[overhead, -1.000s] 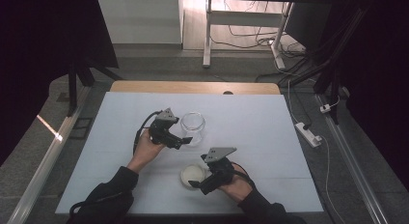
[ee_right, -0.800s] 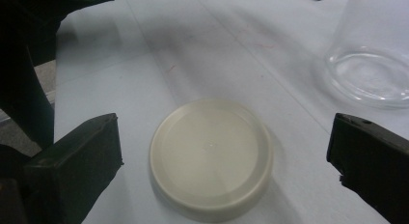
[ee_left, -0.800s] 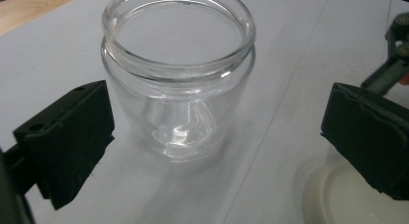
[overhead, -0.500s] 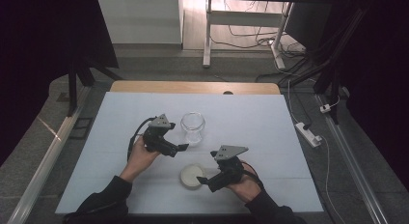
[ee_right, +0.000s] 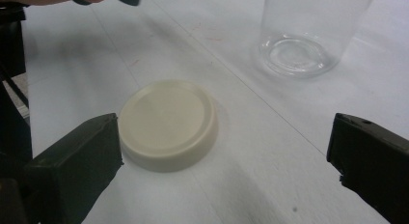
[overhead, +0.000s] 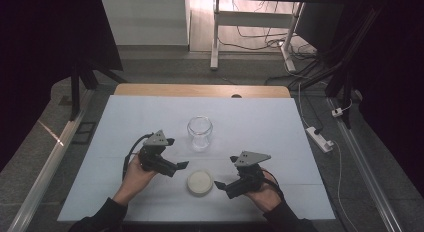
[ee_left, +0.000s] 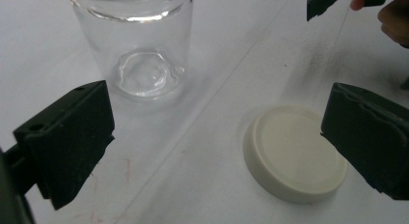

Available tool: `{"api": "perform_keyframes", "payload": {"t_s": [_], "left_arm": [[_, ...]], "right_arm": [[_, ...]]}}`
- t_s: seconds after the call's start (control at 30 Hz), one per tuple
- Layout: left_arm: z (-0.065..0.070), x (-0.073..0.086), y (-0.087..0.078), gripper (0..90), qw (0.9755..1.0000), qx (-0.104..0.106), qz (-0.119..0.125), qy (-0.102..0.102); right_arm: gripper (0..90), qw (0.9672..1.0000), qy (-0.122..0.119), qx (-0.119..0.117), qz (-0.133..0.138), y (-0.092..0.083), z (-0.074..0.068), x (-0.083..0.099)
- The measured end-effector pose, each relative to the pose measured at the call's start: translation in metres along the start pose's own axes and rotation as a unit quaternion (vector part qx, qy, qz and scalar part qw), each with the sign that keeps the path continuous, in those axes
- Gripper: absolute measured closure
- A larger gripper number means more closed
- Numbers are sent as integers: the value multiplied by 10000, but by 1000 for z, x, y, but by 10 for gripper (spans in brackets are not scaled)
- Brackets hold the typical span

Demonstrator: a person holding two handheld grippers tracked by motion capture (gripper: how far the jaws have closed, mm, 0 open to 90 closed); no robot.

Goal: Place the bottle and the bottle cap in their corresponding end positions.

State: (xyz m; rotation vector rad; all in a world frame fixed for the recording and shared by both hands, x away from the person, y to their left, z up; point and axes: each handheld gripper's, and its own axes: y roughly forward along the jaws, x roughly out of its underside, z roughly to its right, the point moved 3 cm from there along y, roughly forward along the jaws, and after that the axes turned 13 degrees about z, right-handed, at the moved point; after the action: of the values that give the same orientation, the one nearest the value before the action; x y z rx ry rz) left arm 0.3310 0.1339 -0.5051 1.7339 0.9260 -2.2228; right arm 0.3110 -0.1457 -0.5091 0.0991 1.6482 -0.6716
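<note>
Both grippers stand open and empty: the left gripper [overhead: 176, 167] has drawn back from the jar [overhead: 200, 132], and the right gripper [overhead: 224, 186] has slid rightward off the lid [overhead: 200, 182]. The lid lies flat on the table [overhead: 280, 132] between them, near the upright, uncapped jar. Judging by this, the lid has been freed and capping may follow.
</note>
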Motion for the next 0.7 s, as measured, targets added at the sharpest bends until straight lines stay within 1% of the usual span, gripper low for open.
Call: {"api": "perform_keyframes", "payload": {"t_s": [0.13, 0.23, 0.33, 0.43, 0.57, 0.7], "left_arm": [[6, 6, -9, 0, 9999, 20, 49, -113], [9, 10, -17, 0, 9999, -4, 70, -157], [11, 14, -26, 0, 9998, -69, 93, -187], [12, 20, -35, 0, 9995, -148, 114, -261], [13, 27, -48, 0, 9988, -170, 160, -420], [14, 36, -62, 0, 9982, -275, 163, -504]], "right_arm": [[0, 9999, -15, 104, 11, -8, 1, 2], [0, 9998, -14, 186, 26, -14, 3, 3], [0, 9996, 22, 264, 30, -21, 5, 6], [0, 9994, 28, 356, 17, -28, 7, 8], [0, 9988, 53, 478, 19, -37, 10, 11], [0, 9982, 82, 593, -17, -46, 12, 15]]}}
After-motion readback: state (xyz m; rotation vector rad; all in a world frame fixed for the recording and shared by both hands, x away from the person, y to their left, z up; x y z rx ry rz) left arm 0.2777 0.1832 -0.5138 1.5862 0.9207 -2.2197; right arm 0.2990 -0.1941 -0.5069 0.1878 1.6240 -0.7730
